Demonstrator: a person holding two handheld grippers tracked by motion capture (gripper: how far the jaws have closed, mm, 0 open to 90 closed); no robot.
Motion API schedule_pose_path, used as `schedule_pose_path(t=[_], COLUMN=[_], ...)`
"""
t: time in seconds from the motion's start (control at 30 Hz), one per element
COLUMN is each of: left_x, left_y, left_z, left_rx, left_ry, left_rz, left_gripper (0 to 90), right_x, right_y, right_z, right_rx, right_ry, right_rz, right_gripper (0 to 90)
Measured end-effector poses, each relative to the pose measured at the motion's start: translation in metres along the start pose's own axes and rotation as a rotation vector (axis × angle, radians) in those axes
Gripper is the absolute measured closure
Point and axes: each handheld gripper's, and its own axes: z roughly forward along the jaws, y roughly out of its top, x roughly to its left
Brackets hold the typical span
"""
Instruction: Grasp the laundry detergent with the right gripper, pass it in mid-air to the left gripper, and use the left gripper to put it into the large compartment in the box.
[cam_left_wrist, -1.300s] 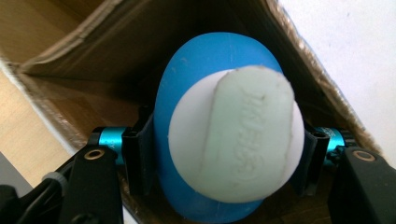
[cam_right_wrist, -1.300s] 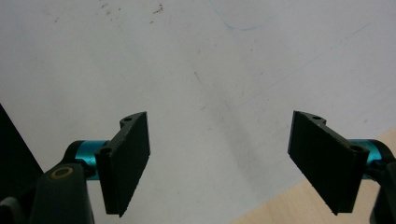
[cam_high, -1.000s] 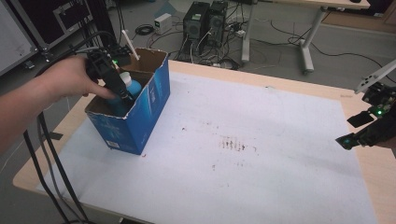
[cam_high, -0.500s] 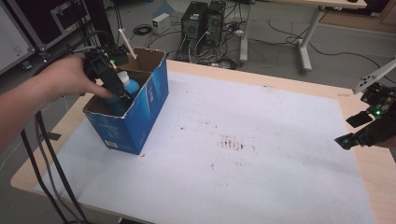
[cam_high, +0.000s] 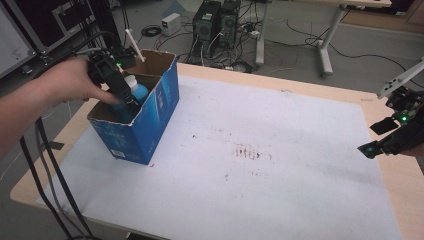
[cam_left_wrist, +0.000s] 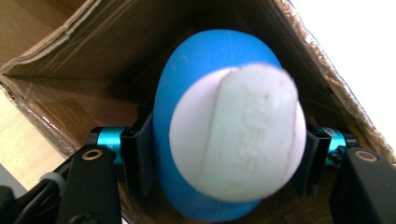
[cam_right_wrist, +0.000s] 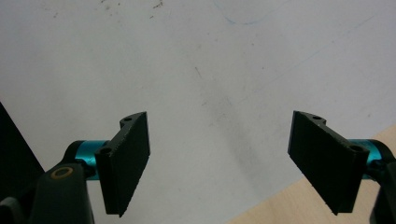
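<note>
A blue bottle with a white cap (cam_left_wrist: 233, 135) sits inside an open blue cardboard box (cam_high: 150, 117) at the table's left. My left gripper (cam_high: 122, 97) reaches down into the box, shut on the bottle (cam_high: 136, 90); in the left gripper view its jaws press both sides of the blue body. At the table's right edge my right gripper (cam_high: 382, 137) hovers low over the white sheet. Its jaws stand wide apart, open, with nothing between them (cam_right_wrist: 219, 163).
A white sheet (cam_high: 260, 150) with dark smudges covers most of the wooden table (cam_high: 405, 180). Computer towers (cam_high: 215, 20), cables and desk legs stand on the floor beyond the far edge. Black cables (cam_high: 50, 175) trail off the table's left side.
The left gripper and the bottle have risen slightly inside the box, showing more of the white cap. The right gripper has barely moved.
</note>
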Motion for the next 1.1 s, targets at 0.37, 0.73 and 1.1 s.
schedule_pose_path(t=[0.37,0.73,1.1], left_x=[0.000,-0.020,-0.082], left_y=[-0.001,0.014,0.072], left_z=[-0.018,-0.067,-0.065], left_rx=[-0.024,-0.083,-0.093], left_ry=[0.016,0.059,-0.048], left_rz=[0.022,0.107,0.327], left_gripper=[19.7,17.2,17.2], right_x=[0.004,0.009,0.021], right_y=[-0.003,-0.001,0.000], right_z=[-0.003,-0.007,-0.010], right_rx=[-0.012,-0.040,-0.068], right_ry=[0.005,0.011,0.017], right_rz=[0.002,0.014,0.037], right_gripper=[20.6,20.5,20.5])
